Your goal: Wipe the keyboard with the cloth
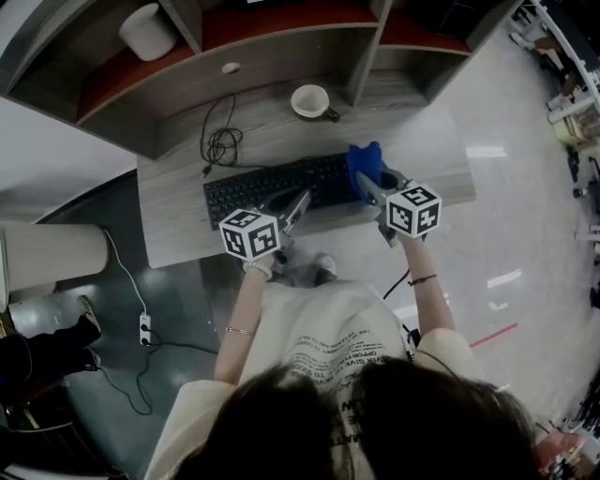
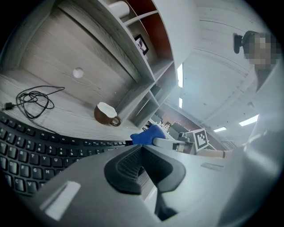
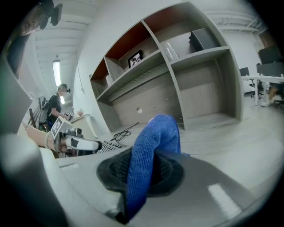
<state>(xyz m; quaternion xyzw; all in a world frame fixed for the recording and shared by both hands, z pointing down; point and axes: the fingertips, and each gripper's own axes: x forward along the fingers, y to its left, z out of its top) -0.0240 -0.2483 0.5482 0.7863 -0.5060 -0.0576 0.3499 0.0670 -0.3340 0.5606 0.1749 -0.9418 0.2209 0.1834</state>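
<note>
A black keyboard lies along the front of the grey desk. My right gripper is shut on a blue cloth, which stands bunched over the keyboard's right end. In the right gripper view the cloth runs up between the pads and hides the view ahead. My left gripper hovers over the keyboard's front edge near its middle, jaws together with nothing between them. From the left gripper view the keyboard spreads to the left, and the cloth shows beyond.
A brown mug with a white inside stands on the desk behind the keyboard. The keyboard's coiled black cable lies at the back left. Shelving rises behind the desk, with a white cylinder on it. A person stands far off.
</note>
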